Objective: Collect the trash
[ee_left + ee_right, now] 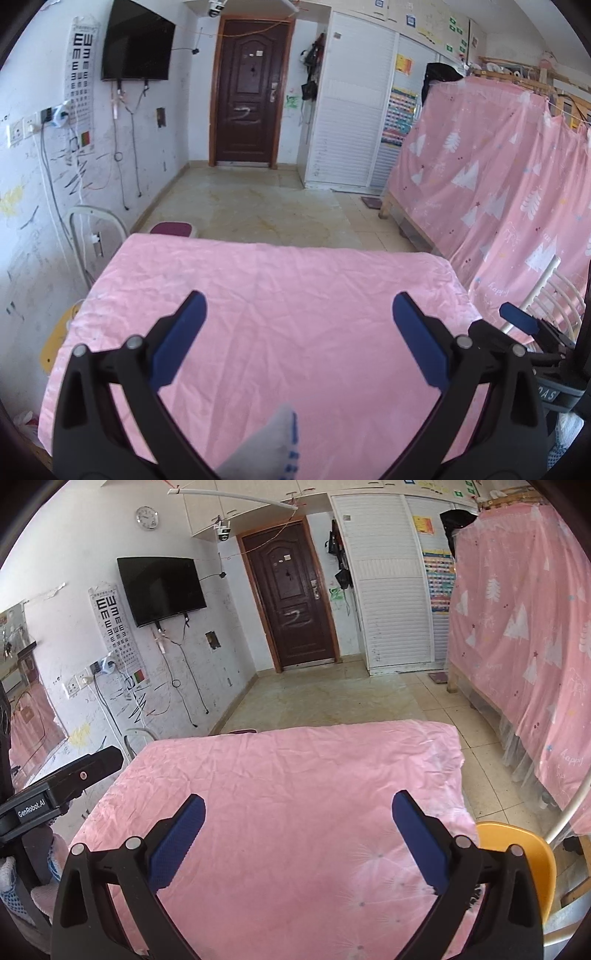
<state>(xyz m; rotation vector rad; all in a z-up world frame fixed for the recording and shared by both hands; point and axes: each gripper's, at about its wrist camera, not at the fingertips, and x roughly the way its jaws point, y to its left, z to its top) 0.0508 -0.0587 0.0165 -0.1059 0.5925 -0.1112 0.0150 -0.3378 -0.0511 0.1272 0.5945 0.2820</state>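
Room holds a pink-covered table [280, 295], the biggest thing near both cameras; its cloth is wrinkled and its top bare of any item in either view. Trash, the task's thing: cannot be made out in either view. Pink printed curtain [498, 177] hangs along the right side over a wooden frame. White louvred wardrobe [351, 110] stands beyond it, beside a dark brown door [247, 92] at the far end of the tiled floor [258, 206]. Black wall screen [160, 589] is mounted on the left wall, an eye chart [116, 627] just beside it, a round clock [147, 517] above. Yellow chair [524, 853] sits just right of the table's near corner in the right wrist view; a white chair back [94, 229] shows at the table's left edge. Left gripper [299, 314]: jaws spread wide, nothing between the blue pads, table cloth below. Right gripper [299, 808]: jaws likewise wide apart, empty, over the same cloth. A grey and blue gloved fingertip [273, 446] shows at the bottom of the left wrist view.
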